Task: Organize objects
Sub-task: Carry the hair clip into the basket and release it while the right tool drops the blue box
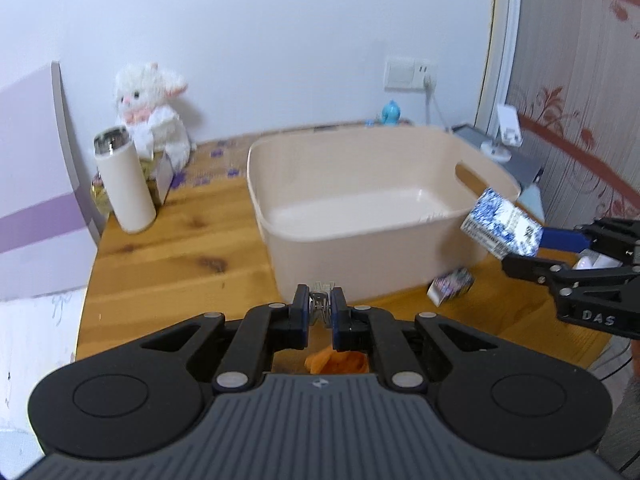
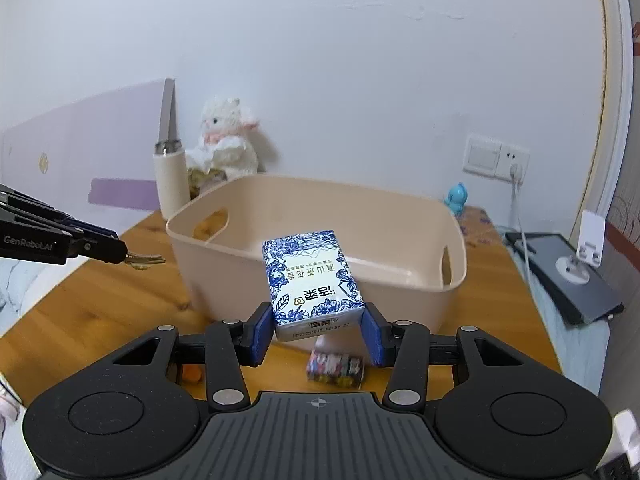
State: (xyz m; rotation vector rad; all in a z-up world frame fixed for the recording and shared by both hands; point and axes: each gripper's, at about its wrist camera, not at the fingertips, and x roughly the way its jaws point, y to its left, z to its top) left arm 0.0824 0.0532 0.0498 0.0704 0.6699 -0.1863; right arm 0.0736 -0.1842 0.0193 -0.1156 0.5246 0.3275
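A beige plastic tub (image 1: 280, 236) (image 2: 400, 300) stands empty on the wooden table (image 1: 168, 256). My right gripper (image 2: 316, 328) is shut on a blue-and-white tissue pack (image 2: 310, 276), held in the air just before the tub's near wall; the pack also shows in the left wrist view (image 1: 502, 224). My left gripper (image 1: 320, 308) is shut on a small metal key (image 1: 322, 300), seen brass-coloured in the right wrist view (image 2: 142, 260), held above the table in front of the tub. A small colourful box (image 1: 450, 286) (image 2: 336, 366) lies on the table by the tub.
A white flask (image 1: 124, 182), a white plush toy (image 1: 154, 108) and a purple-white box (image 1: 36, 184) stand at the back left. An orange object (image 1: 336, 362) lies under my left gripper. A blue figurine (image 2: 456, 196), a wall socket and a dark tablet (image 2: 568, 276) are at the right.
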